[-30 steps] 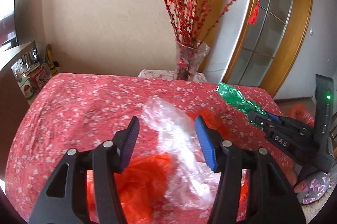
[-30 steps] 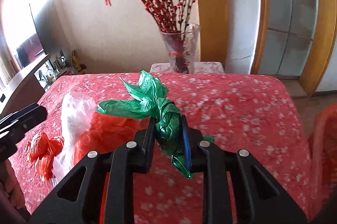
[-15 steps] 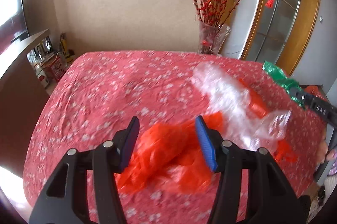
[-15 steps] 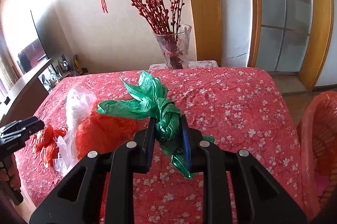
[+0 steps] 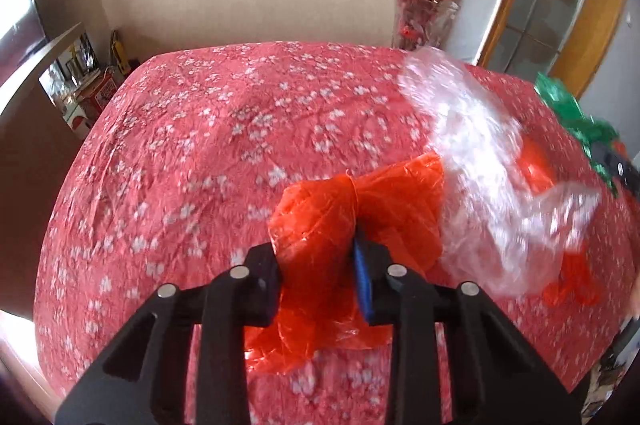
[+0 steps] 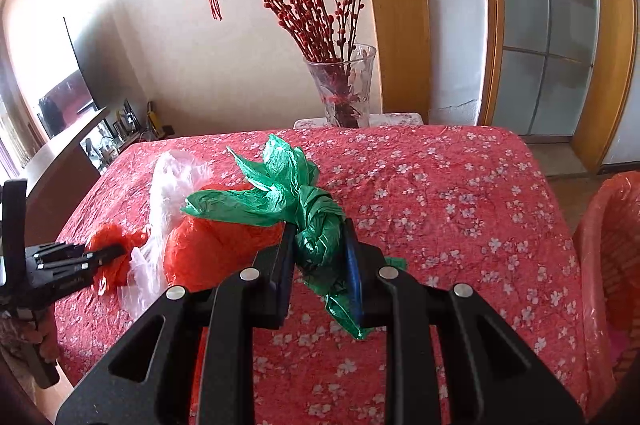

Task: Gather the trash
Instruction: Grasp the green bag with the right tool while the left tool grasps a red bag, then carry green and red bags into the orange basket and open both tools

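Observation:
My left gripper [image 5: 318, 265] is shut on a crumpled orange plastic bag [image 5: 320, 221] near the table's front left; it also shows in the right wrist view [image 6: 100, 257]. My right gripper [image 6: 318, 245] is shut on a knotted green plastic bag [image 6: 296, 197] held above the table. A clear plastic bag [image 5: 480, 161] lies to the right of the left gripper, over another orange bag [image 6: 216, 245]. The green bag shows at the right edge of the left wrist view [image 5: 576, 121].
The table wears a red flowered cloth [image 5: 224, 129]. A glass vase of red berry branches [image 6: 344, 85] stands behind its far edge. An orange basket [image 6: 608, 249] stands on the floor at the right. A cabinet with small items [image 5: 60, 73] is at the left.
My left gripper was open over the orange bag and has shut on it. My right gripper keeps hold of the green bag and has drawn back a little.

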A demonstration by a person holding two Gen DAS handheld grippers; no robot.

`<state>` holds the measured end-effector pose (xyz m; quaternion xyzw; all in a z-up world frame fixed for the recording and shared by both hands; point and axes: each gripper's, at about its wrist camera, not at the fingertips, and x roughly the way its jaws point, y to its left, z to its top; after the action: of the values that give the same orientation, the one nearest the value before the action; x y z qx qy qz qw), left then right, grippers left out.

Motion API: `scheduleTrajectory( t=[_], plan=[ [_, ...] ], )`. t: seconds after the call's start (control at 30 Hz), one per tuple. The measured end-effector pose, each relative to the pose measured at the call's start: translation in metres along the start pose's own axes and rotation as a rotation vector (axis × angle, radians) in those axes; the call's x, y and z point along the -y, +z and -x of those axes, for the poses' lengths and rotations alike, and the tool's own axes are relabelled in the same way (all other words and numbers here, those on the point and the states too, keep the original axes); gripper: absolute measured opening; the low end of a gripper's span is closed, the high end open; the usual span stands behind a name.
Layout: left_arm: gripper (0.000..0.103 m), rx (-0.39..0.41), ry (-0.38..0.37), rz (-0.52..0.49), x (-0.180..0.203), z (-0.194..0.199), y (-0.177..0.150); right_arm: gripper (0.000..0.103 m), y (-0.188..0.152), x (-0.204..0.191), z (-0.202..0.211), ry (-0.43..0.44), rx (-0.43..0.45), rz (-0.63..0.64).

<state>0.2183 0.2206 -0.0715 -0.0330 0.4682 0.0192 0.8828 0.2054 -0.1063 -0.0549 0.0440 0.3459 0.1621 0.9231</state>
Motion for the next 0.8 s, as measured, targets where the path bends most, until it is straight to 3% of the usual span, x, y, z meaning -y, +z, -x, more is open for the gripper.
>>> scheduleTrajectory(
  t=[0.1, 0.37, 0.6, 0.8],
  plan=[
    [0.026, -0.006, -0.018, 0.065, -0.014, -0.006, 0.013, 0.023, -0.003, 0.006, 0.003, -0.004, 0.001, -0.002],
    [0.026, 0.101, 0.02, 0.097, -0.027, 0.026, 0.025, 0.023, -0.006, 0.028, 0.012, -0.017, 0.021, -0.05],
    [0.026, 0.182, 0.016, 0.057, 0.003, 0.057, 0.046, 0.023, -0.005, 0.039, 0.035, -0.02, 0.062, -0.071],
    [0.026, 0.223, -0.035, -0.001, 0.048, 0.073, 0.058, 0.023, -0.006, 0.056, 0.061, -0.039, 0.103, -0.093]
  ],
)
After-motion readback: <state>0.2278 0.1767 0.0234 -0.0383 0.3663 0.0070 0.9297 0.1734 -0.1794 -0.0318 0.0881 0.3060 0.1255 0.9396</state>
